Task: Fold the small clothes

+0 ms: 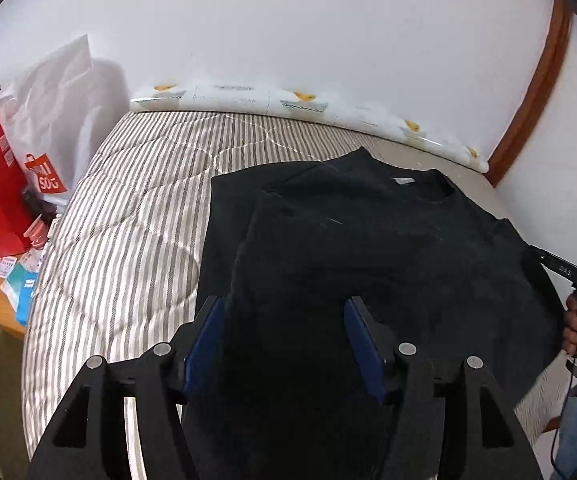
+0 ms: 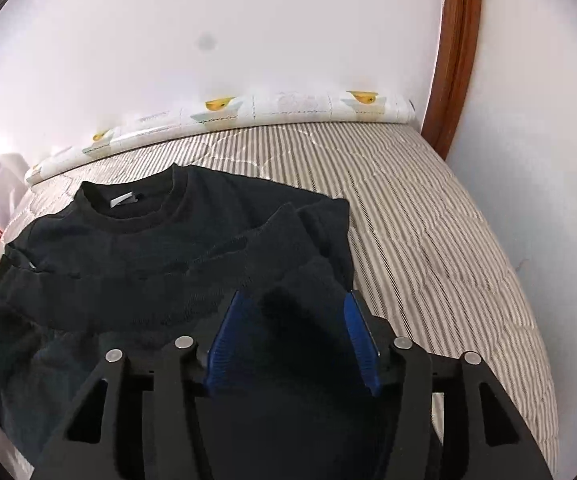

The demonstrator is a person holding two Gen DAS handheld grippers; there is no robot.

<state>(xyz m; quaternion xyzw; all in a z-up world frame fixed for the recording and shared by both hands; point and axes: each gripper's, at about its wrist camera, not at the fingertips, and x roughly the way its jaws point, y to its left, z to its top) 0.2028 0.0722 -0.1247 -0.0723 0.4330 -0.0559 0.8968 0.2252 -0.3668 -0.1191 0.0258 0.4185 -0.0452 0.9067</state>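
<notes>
I've got both the left gripper [image 1: 284, 312] and right gripper [image 2: 292, 308] spread apart over the black sweatshirt [image 1: 368, 240], which lies flat on the striped bed [image 1: 128, 220] so its sides can fold inward.

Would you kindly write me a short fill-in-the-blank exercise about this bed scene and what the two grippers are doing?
1. The sweatshirt lying on the bed is ____ in colour.
2. The quilt under it has a ____ pattern.
3. The pads of the left gripper are ____ in colour.
4. The jaws of the right gripper stand ____ around the fabric.

Missing words: black; striped; blue; open
</notes>
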